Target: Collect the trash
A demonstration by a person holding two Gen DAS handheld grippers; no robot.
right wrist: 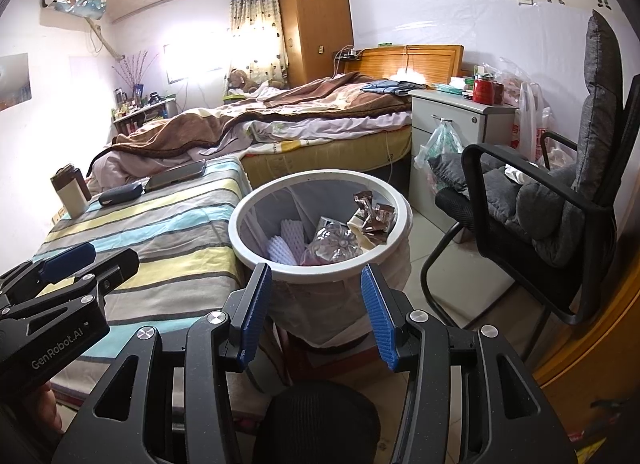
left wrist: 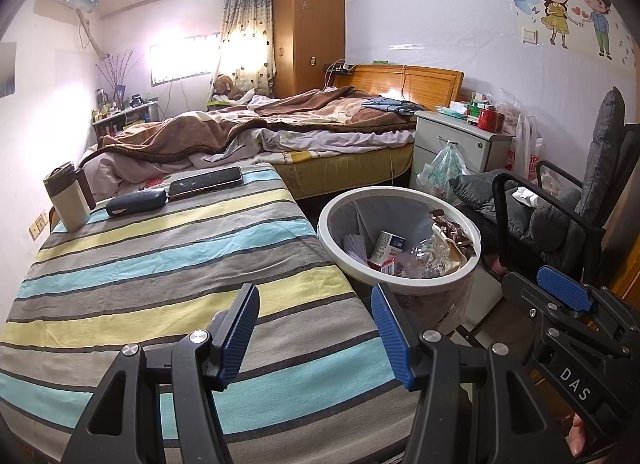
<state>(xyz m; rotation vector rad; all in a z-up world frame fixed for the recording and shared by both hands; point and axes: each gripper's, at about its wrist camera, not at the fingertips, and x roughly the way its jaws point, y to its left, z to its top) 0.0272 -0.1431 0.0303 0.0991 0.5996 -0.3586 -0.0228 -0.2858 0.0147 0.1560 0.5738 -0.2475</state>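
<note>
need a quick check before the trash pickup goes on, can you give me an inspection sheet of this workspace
surface: striped cloth covers the table; no loose trash seen on it.
job's things: white bin with a liner, beside the table, holds wrappers, a crumpled clear bag and foam pieces.
clutter: mug, dark case and phone at the table's far end.
grippers: left claw open and empty above the cloth; right claw open and empty near the bin's rim.
cables: wires by the headboard.
surroundings: unmade bed, drawer cabinet with a hanging bag, cushioned chair, wardrobe.
</note>
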